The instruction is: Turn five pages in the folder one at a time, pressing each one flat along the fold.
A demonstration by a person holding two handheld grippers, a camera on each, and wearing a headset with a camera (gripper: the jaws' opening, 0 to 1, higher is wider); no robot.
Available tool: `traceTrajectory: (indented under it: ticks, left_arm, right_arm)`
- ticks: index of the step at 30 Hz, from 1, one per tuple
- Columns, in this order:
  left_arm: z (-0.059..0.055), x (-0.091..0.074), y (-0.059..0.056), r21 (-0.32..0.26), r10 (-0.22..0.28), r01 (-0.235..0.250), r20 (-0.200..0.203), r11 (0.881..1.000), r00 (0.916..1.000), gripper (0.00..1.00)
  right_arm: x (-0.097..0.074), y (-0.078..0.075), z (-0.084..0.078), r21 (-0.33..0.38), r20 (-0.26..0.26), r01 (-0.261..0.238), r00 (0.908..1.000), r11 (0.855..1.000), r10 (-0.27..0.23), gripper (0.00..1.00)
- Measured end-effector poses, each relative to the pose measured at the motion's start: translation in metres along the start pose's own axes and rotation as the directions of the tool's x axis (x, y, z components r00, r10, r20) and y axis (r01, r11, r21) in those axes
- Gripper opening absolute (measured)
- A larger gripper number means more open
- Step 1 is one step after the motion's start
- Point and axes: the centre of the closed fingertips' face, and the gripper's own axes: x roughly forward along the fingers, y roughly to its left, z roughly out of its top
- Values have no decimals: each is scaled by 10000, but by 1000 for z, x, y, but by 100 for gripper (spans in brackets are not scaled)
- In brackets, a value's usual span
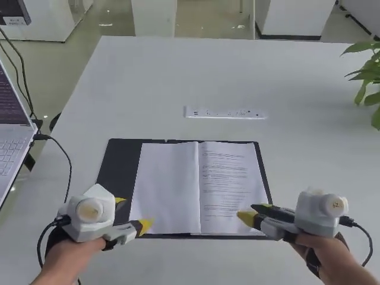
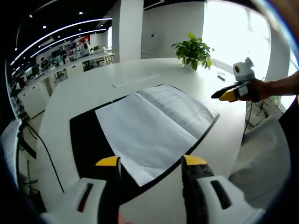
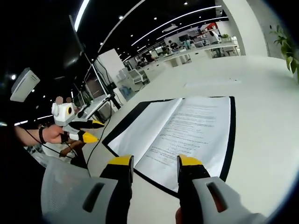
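Observation:
A black folder (image 1: 117,166) lies open on the white table, with a blank page (image 1: 166,187) on the left and a printed page (image 1: 231,184) on the right. My left gripper (image 1: 133,212) hovers open at the folder's near left corner, its yellow tips just above the blank page's lower edge. My right gripper (image 1: 244,215) stands open over the near right corner of the printed page. In the left gripper view its own jaws (image 2: 151,161) frame the blank page (image 2: 140,135), with the right gripper (image 2: 229,94) beyond. The right gripper view shows its jaws (image 3: 155,160) before the printed page (image 3: 196,130) and the left gripper (image 3: 88,130) at the left.
A white power strip (image 1: 225,113) lies beyond the folder. A laptop (image 1: 12,139) with a black cable (image 1: 62,157) sits at the table's left edge. A green plant (image 1: 368,74) stands at the right. The table's near edge is just below the grippers.

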Motion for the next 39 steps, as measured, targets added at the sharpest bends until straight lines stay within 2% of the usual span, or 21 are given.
traceTrajectory:
  ticks: [4,9,13,20,25,33,39]
  left_arm:
    - [3,-11,-3,202,-63,64,-60,9998,10000,55]
    - [12,-22,0,191,75,-80,221,9998,9997,59]
    - [19,-31,0,-38,159,-157,570,9999,9982,62]
    - [22,-42,-3,-81,245,-239,790,9997,9966,67]
    - [18,-47,-4,-151,270,-259,781,9996,9966,68]
    - [11,-52,-3,-383,431,-406,679,9984,9968,70]
    - [15,-51,-5,-378,400,-375,695,9986,9968,70]
  right_arm:
    - [-14,-3,4,-302,94,157,9998,9994,-154,39]
    - [-28,-5,1,-601,50,378,9993,9975,-375,44]
    - [-38,-3,-4,-1033,-129,605,9980,9928,-621,50]
    - [-53,-3,-9,-1363,-245,868,9956,9869,-910,55]
    - [-64,-5,-12,-1219,-138,1112,9934,9863,-1137,62]
    - [-78,-6,-22,-915,123,1525,9883,9841,-1520,64]
    - [-82,-3,-31,-725,93,1621,9868,9841,-1618,66]
